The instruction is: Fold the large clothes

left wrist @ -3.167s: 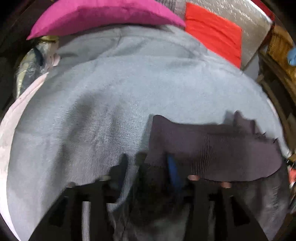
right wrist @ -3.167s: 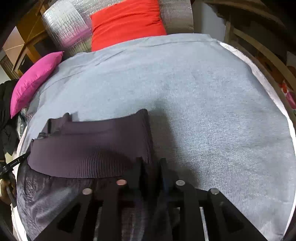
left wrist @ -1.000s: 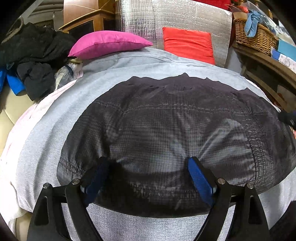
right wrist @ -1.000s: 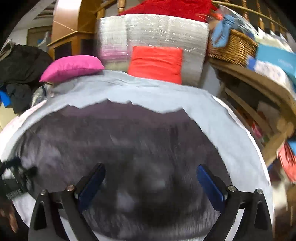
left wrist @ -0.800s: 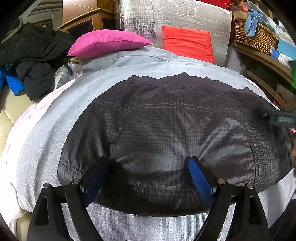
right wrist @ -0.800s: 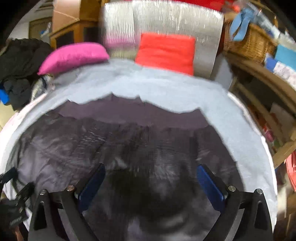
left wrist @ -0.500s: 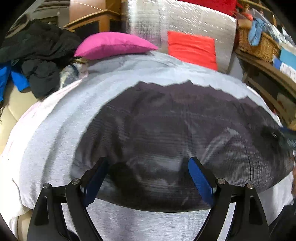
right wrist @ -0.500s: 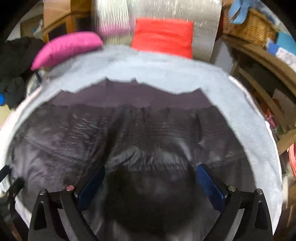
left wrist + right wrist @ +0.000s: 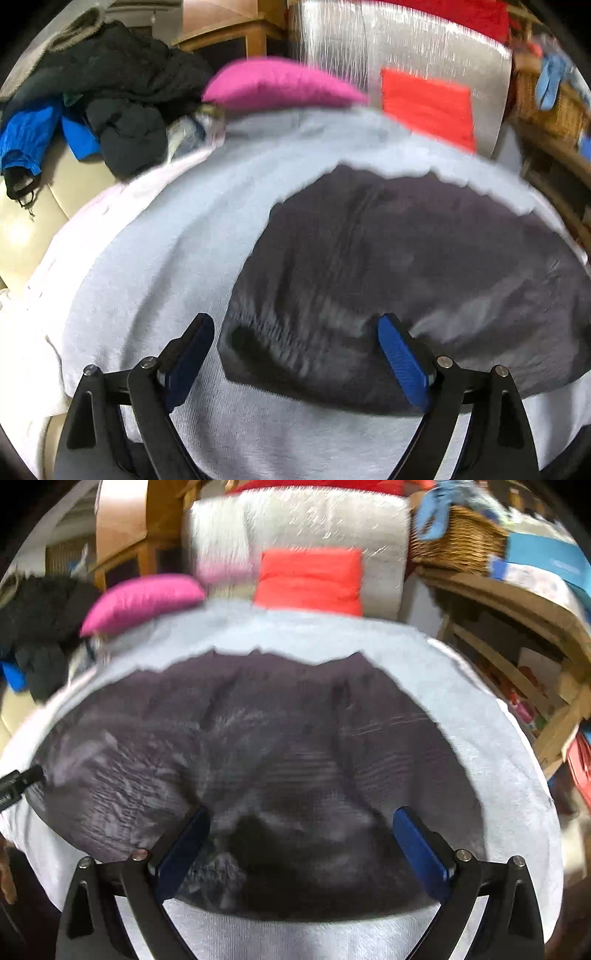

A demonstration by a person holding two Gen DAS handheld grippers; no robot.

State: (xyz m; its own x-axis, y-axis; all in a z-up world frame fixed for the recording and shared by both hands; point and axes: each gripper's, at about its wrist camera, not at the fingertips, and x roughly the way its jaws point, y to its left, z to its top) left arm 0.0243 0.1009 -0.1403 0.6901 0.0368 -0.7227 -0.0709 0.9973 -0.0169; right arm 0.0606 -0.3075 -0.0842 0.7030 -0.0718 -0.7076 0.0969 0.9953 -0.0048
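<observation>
Spread widest across both views: a pale grey sheet (image 9: 155, 258), covering a bed-like surface and filling most of the frame. Lying flat on it, toward the near edge: a dark grey garment (image 9: 406, 266) of thin, finely checked fabric, folded into a broad rounded slab with a jagged far edge, a stitched seam running across, wrinkles gathered near the front. Seen in the right wrist view too (image 9: 280, 746), centred on the sheet.

Behind the sheet: a silver quilted panel (image 9: 399, 48) standing upright, a red cushion (image 9: 428, 103) leaning against it, a pink pillow (image 9: 280, 86) beside that. Off to the left: a heap of black clothes (image 9: 122, 92) with a blue piece (image 9: 26, 140) among them, on a cream seat. To the right: a wicker basket (image 9: 458, 539) on wooden shelving.

Nearest the lens, left claw (image 9: 295, 354): wide apart, blue pads bracketing the garment's near left corner, nothing pinched between them, jaws just now having parted a little further. Right claw (image 9: 301, 843): likewise spread wide above the garment's near edge, pads clear of the cloth, gripping nothing. Blurred, both views.
</observation>
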